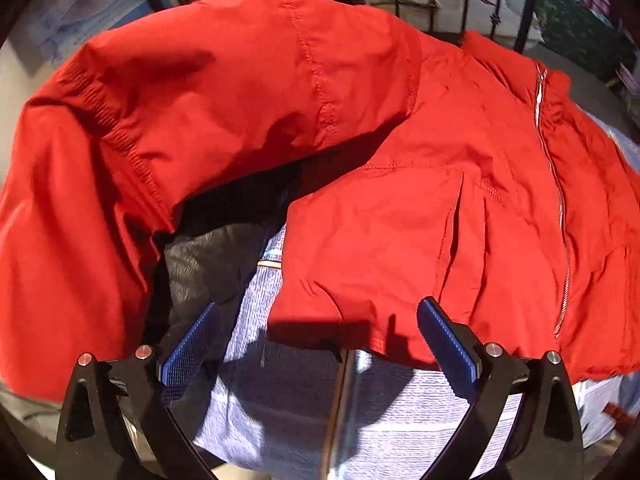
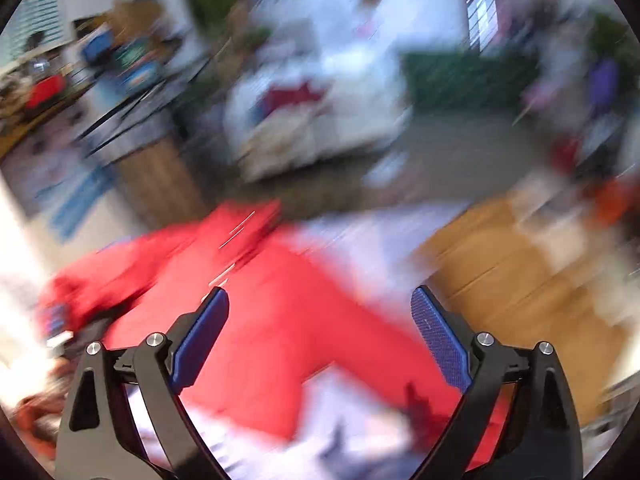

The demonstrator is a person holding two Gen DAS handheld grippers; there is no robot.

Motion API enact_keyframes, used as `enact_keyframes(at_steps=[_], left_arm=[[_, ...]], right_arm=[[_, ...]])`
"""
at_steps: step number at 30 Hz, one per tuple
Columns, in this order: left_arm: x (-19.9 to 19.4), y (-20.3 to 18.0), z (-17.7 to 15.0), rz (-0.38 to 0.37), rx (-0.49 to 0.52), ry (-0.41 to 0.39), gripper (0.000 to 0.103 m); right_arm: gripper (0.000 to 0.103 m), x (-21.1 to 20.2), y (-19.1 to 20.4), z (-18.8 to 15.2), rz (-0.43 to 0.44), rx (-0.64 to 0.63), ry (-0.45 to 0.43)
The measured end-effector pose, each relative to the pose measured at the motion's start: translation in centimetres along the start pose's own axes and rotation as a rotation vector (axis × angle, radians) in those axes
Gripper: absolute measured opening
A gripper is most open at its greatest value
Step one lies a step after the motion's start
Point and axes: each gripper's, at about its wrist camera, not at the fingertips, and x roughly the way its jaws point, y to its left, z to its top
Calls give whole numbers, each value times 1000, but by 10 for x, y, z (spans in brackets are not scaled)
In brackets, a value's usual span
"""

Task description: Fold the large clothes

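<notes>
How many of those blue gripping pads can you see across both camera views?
4. Left gripper: one pad at lower left, one at lower right. Right gripper: one pad lower left, one lower right, above the red jacket. None seem hidden.

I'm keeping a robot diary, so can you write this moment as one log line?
task: fold clothes | left gripper: open, empty, over jacket hem | right gripper: open, empty, above jacket | zip: closed
</notes>
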Motion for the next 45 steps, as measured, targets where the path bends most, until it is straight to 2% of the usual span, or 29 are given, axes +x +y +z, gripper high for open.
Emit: enact_keyframes(at_steps=[1, 2, 4, 7, 10, 12, 13, 14, 15, 16, 17, 18, 19, 20, 21, 22, 27, 31, 36, 41, 45], left_arm=[[9, 2, 2, 2, 27, 3, 97], [20, 6, 4, 2, 44, 13, 97], [38, 16, 8, -18, 40, 37, 97], [68, 30, 14, -60, 9, 85, 97], [94, 31, 18, -134, -5, 153, 97], [101, 24, 20, -140, 6, 163, 97], [104, 22, 21, -136, 16, 164, 96], [108, 20, 22, -144, 8, 174, 94], [112, 21, 22, -172, -18, 192, 84], [115, 23, 22, -218, -57, 213, 67], [116, 25, 22, -266, -103, 228, 61], [115, 25, 23, -283, -117, 227, 49], [112, 22, 24, -288, -108, 223, 37], [107, 17, 24, -290, -82, 215, 30], [100, 14, 24, -290, -64, 207, 18], [94, 13, 25, -292, -54, 199, 11], [38, 21, 16, -377, -24, 169, 7], [7, 26, -17, -419, 24, 213, 7], [20, 10, -69, -360, 84, 298, 8], [41, -1, -57, -272, 109, 294, 9], [55, -18, -50, -245, 144, 305, 15]], right_arm=[[91, 28, 8, -18, 70, 34, 104], [91, 53, 14, -39, 81, 66, 179], [91, 103, 13, -93, 23, 129, 308], [91, 153, -10, -153, -65, 241, 416], [91, 181, -33, -190, -102, 403, 447], [91, 195, -46, -198, -45, 526, 420], [91, 193, -52, -200, -41, 538, 405], [91, 197, -49, -198, -36, 529, 396], [91, 207, -46, -197, -17, 510, 403], [87, 216, -47, -197, -11, 509, 426], [78, 224, -46, -199, -15, 523, 448], [52, 228, -44, -195, 2, 543, 451], [32, 228, -44, -194, 20, 570, 442], [24, 225, -43, -192, 34, 588, 425], [16, 222, -40, -190, 51, 599, 414], [14, 215, -39, -188, 73, 609, 407], [11, 148, -29, -167, 171, 590, 338], [11, 106, -28, -161, 147, 536, 355], [11, 83, -56, -206, 92, 617, 420], [11, 100, -62, -237, 60, 672, 447], [12, 120, -64, -244, 1, 624, 483]])
